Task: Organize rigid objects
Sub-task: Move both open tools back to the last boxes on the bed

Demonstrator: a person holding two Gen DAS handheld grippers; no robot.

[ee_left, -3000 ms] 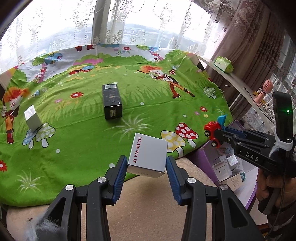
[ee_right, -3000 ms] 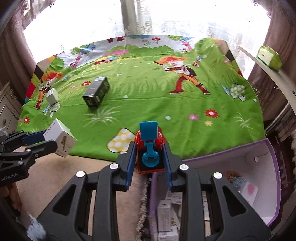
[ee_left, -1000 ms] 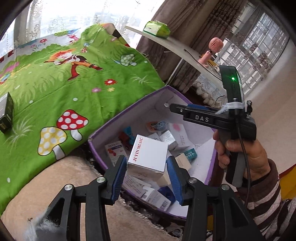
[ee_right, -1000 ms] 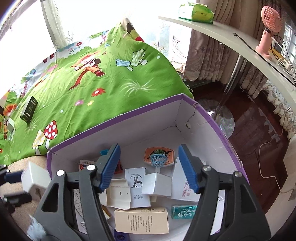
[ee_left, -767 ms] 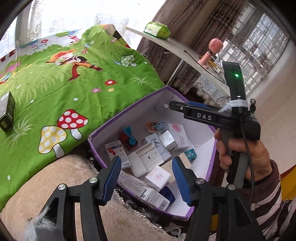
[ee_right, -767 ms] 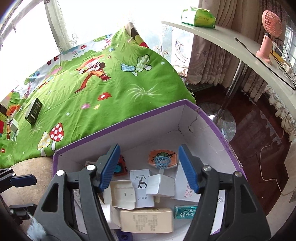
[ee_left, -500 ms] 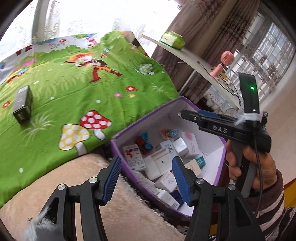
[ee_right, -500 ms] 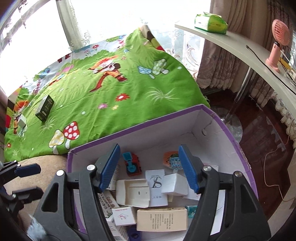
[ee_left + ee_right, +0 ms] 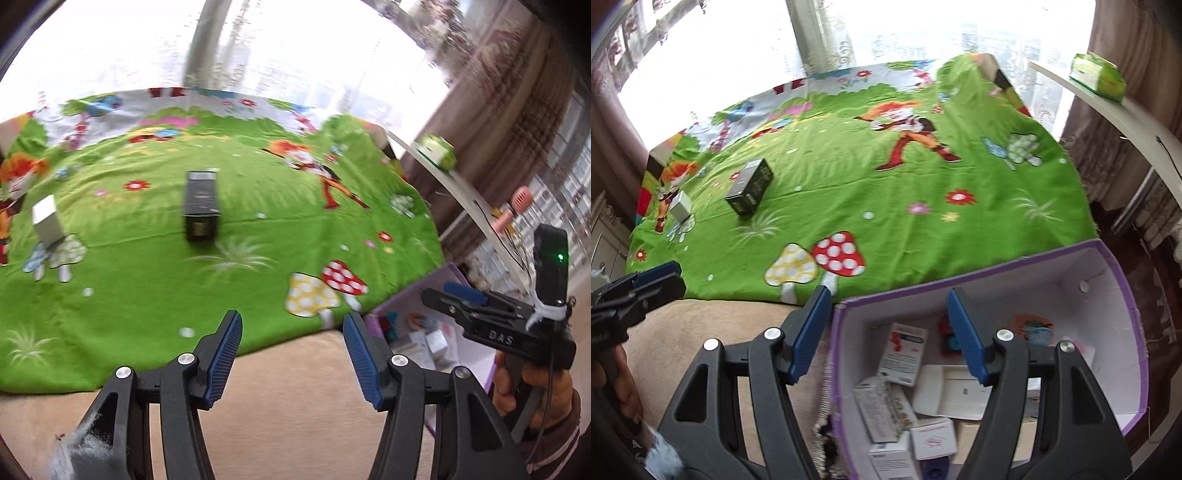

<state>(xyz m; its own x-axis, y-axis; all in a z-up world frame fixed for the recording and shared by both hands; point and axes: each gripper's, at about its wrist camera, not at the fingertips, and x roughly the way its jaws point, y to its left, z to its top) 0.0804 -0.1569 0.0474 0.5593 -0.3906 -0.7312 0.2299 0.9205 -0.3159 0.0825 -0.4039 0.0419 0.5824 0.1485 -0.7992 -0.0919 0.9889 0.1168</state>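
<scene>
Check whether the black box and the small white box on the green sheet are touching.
Apart. The left wrist view shows the black box and the small white box with a wide strip of bare green sheet between them; the right wrist view agrees.

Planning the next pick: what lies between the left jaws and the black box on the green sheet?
Only bare green sheet before the black box, per the left wrist view.

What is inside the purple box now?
The purple box holds several small white cartons, a red and blue toy and an orange card. Whatever lies beneath them is covered.
</scene>
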